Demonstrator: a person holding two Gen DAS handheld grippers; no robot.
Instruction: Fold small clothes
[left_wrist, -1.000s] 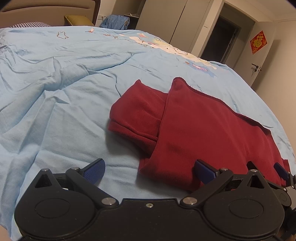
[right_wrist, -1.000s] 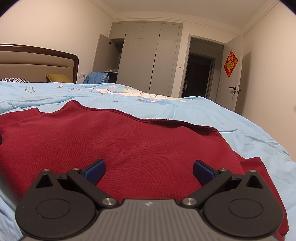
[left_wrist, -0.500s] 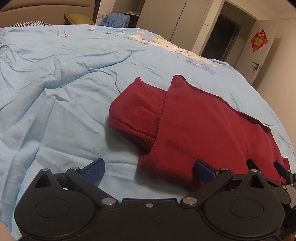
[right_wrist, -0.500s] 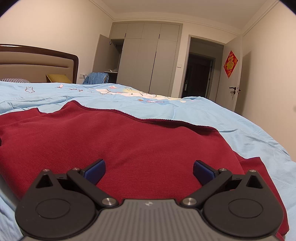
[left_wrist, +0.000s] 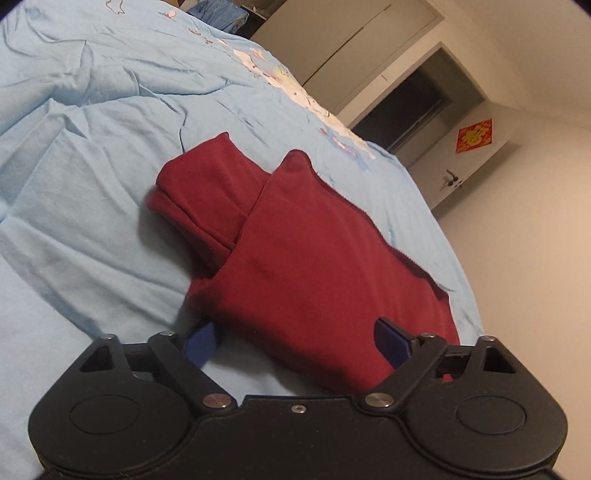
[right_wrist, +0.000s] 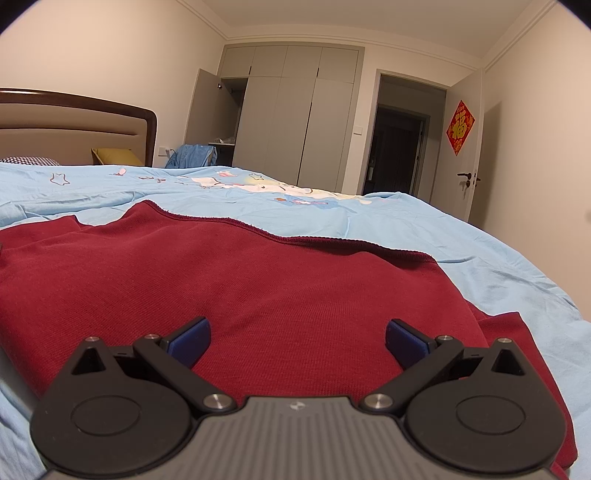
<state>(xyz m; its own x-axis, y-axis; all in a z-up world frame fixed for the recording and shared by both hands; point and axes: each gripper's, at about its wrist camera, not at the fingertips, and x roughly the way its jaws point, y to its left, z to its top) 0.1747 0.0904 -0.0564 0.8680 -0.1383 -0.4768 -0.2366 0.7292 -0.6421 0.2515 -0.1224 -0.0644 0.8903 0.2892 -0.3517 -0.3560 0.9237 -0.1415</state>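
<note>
Left gripper (left_wrist: 295, 341) has rolled and closed in on the dark-red knitted garment's (left_wrist: 314, 258) near edge – jaws apart, right gripper (right_wrist: 297, 341) likewise – probably next grasp, light-blue bedsheet (left_wrist: 92, 184) unchanged

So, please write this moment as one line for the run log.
left tongs: open, at near edge of red garment | right tongs: open, above it | garment: partly folded on blue bedsheet

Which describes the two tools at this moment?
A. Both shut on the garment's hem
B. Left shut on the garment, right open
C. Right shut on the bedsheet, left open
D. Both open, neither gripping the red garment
D. The left tool and the right tool each show their blue pads spread wide apart, with the red garment lying flat on the blue bedsheet and nothing pinched between them.
</note>
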